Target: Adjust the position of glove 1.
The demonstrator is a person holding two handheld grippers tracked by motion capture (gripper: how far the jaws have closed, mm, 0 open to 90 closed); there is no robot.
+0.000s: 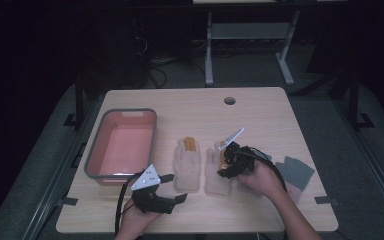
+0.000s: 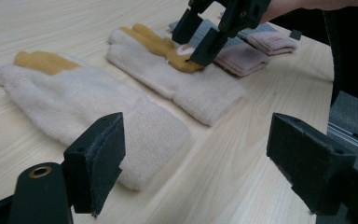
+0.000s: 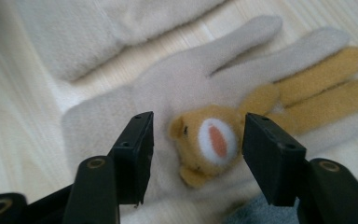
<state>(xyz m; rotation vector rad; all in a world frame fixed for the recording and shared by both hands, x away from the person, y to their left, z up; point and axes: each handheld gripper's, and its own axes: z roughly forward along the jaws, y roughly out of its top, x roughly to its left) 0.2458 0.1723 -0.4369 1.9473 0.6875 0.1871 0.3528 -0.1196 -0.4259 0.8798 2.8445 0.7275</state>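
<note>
Right hand (image 1: 266, 177) is reaching in from the bottom right of the high view, forearm angling up and left, wrist bent so the right gripper (image 1: 228, 161) is pointing left and down over the right glove (image 1: 217, 172). This cream glove is lying flat on the wooden table (image 1: 260, 115), cuff toward the person, just beside the left glove (image 1: 188, 165), the two nearly touching.

In the right gripper view the jaws are standing partly open, straddling the small tan animal-face patch (image 3: 205, 142) sewn on the glove's back; pads are not pressing it, gaps are showing on both sides. Nothing is being held. Tan strips like ears (image 3: 321, 88) are running along two of the glove's fingers.

Left hand (image 1: 139, 214) is resting low at the table's near edge, its left gripper (image 1: 176, 187) lying roughly level and pointing right toward the left glove's cuff. In the left gripper view its jaws are standing wide apart and empty, cuff just ahead of the left jaw.

A pink bin (image 1: 121, 146) with grey rim is sitting at table left, near the left gripper. Folded grey and pink socks (image 1: 294, 175) are lying right of the right hand.
</note>
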